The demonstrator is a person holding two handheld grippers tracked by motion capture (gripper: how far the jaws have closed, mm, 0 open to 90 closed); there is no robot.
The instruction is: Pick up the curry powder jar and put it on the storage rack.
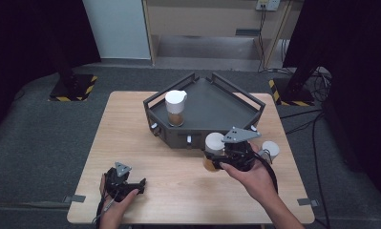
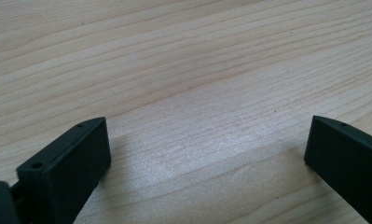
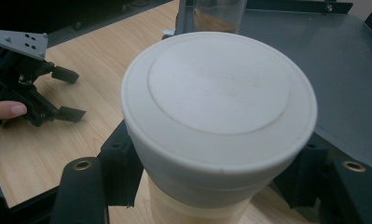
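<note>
Jaws of right gripper (image 3: 221,186) clamping a white-lidded jar (image 3: 218,121) from both sides, pads pressing just under the lid, jar upright between them — amber contents showing through the clear body below. Sitting in the high view at the near right part of the wooden table (image 1: 178,181), right gripper (image 1: 221,155) holding the jar (image 1: 214,150) just in front of the dark tray (image 1: 212,102), close to its front wall, whether touching it not clear. Gripping from the right side, person's right hand (image 1: 250,174) wrapping the gripper body, grey three-cornered plate lying on top.

Jaws of left gripper (image 2: 207,154) standing wide apart, nothing between them — bare wood grain lying under and ahead. Resting low at the near left corner of the table in the high view, left gripper (image 1: 126,183) sitting in the person's left hand (image 1: 114,200), well apart from the jar. Showing also in the right gripper view, left gripper (image 3: 62,93) lying on the wood with both fingers spread.

Standing upright inside the tray near its left corner: second jar (image 1: 175,108), white lid on, same amber fill. Lying on the table just right of the right gripper: small white round object (image 1: 270,148), partly hidden.
</note>
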